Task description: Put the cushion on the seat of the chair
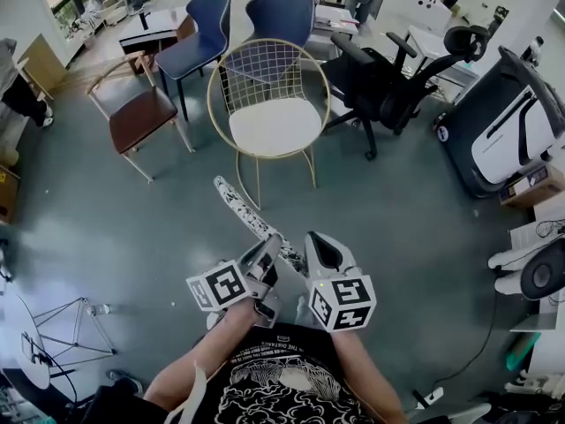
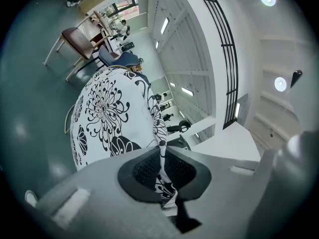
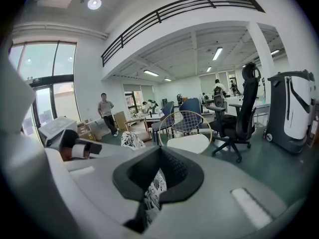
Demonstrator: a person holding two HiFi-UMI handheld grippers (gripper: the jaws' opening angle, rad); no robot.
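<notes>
The cushion [image 1: 252,221], white with black flower print, hangs edge-on in front of me, low over the floor. My left gripper [image 1: 267,261] is shut on its near edge, and the fabric is pinched between the pads [image 2: 160,158]; the cushion [image 2: 107,118] fills that view's middle. My right gripper [image 1: 311,253] is shut on the same edge beside it, with printed cloth [image 3: 154,190] caught between its jaws. The gold wire chair [image 1: 267,104] with a white round seat [image 1: 274,126] stands straight ahead, beyond the cushion. The same chair [image 3: 187,128] shows in the right gripper view.
A brown chair [image 1: 141,117] stands left of the gold one, and two blue chairs [image 1: 199,38] behind it. A black office chair [image 1: 388,82] sits to its right, and a large white and black machine [image 1: 512,131] further right. A person [image 3: 105,114] stands far off.
</notes>
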